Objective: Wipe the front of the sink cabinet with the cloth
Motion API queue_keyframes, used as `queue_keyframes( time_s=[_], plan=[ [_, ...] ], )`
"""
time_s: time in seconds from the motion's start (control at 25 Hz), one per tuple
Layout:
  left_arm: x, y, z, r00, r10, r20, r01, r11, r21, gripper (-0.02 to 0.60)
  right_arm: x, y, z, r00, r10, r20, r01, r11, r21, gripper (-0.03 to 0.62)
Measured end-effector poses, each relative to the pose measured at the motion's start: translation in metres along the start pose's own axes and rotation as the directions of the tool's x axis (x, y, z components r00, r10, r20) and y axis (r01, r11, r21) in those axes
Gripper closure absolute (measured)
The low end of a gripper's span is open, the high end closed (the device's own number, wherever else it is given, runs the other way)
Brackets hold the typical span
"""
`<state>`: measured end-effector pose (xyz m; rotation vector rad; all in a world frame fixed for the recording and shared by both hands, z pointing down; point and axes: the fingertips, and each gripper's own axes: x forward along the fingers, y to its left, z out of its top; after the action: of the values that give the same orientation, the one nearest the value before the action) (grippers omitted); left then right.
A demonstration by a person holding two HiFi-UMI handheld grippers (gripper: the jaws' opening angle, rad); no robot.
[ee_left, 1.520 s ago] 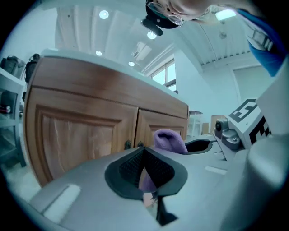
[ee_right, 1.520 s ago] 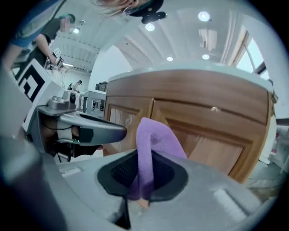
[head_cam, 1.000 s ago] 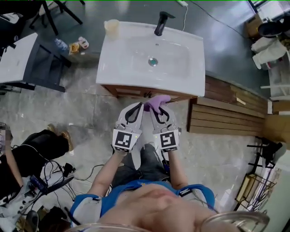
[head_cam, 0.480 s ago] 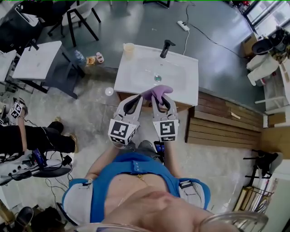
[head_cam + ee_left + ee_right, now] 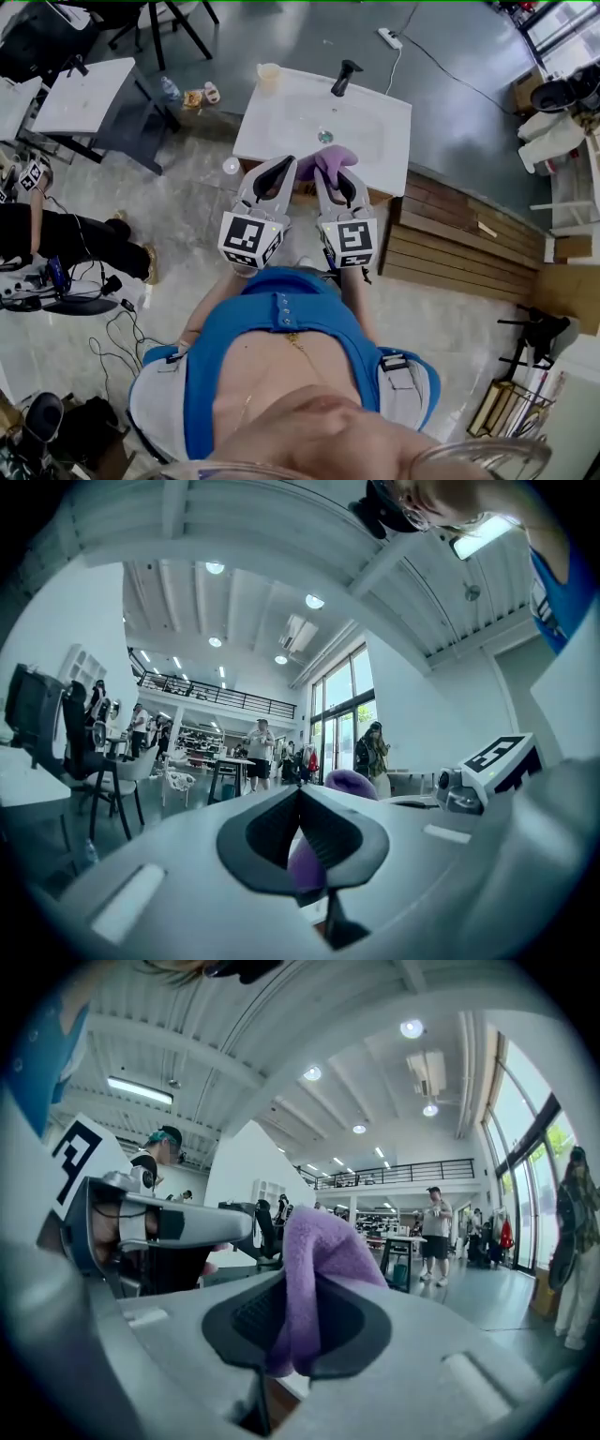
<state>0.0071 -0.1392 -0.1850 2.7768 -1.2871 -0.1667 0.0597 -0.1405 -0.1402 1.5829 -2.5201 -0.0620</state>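
Observation:
The sink cabinet (image 5: pixel 380 129) has a white basin top, and only a thin strip of its wooden front shows below the rim. Both grippers are held side by side above that front edge. My right gripper (image 5: pixel 325 174) is shut on the purple cloth (image 5: pixel 326 160), which bunches up out of its jaws (image 5: pixel 319 1241). My left gripper (image 5: pixel 285 162) is shut with nothing clamped in it. In the left gripper view its tips (image 5: pixel 300 791) meet, and the purple cloth (image 5: pixel 351 782) shows just beyond them. Both gripper views look level across the room, not at the cabinet.
A black faucet (image 5: pixel 344 75) and a cup (image 5: pixel 269 74) stand at the back of the basin. A wooden slatted platform (image 5: pixel 464 242) lies to the right of the cabinet. To the left are a small white table (image 5: pixel 82 94), a person on the floor (image 5: pixel 66 246) and cables.
The head camera has risen and pulled back, so the sink looks smaller. Both grippers came up from the cabinet front to rim height, the cloth still in the right one.

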Motion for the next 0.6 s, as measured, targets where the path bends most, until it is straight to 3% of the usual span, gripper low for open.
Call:
queue_keyframes(
  time_s=[0.2,0.36,0.6],
  plan=[
    [0.01,-0.013,0.007,0.999,0.046,0.011,-0.046,0.999,0.003,0.584,-0.005,-0.019,0.018,0.999,0.031,0.034,-0.029,0.998,-0.05,0.533],
    [0.01,-0.023,-0.005,0.996,0.09,0.012,-0.09,0.995,0.04,0.584,-0.015,-0.026,0.012,0.999,0.011,0.042,-0.008,0.998,-0.055,0.533],
    [0.02,-0.067,-0.014,0.997,0.071,-0.006,-0.07,0.997,0.045,0.584,-0.044,-0.045,0.011,0.998,0.011,0.063,-0.01,0.999,-0.031,0.533]
  ],
)
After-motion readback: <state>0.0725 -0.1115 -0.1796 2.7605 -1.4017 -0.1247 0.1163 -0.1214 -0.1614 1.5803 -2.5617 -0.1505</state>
